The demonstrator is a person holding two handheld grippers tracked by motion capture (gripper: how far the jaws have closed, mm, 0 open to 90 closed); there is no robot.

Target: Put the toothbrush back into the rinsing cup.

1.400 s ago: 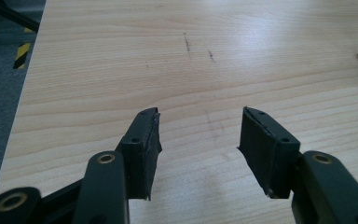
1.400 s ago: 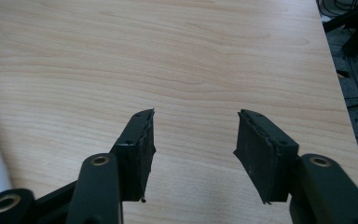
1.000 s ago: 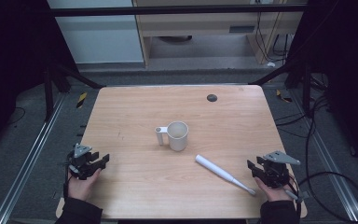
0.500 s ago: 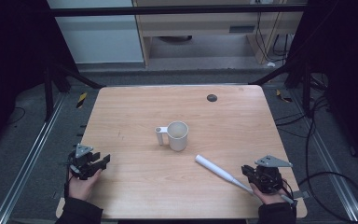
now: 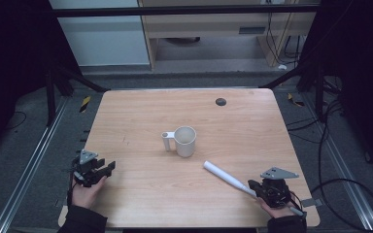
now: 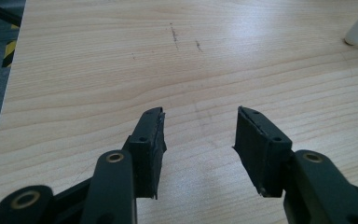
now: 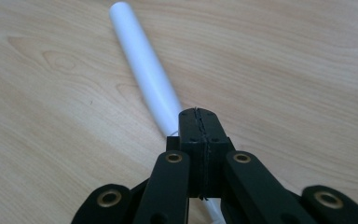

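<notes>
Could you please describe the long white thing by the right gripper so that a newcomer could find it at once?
On the wooden table, look at the near right corner, below the white mug. The white tapered stick lies flat and slanted there, its thin end clamped in the right gripper. Unlike the upright mug, it is long, slim and handleless.

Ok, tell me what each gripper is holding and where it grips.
The right gripper is shut on the white stick, clamping its thin end. The left gripper is open over the table, holding nothing.

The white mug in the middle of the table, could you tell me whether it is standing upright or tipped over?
Upright. In the high view the white mug stands on its base on the table, round mouth facing up, handle out to the left.
</notes>
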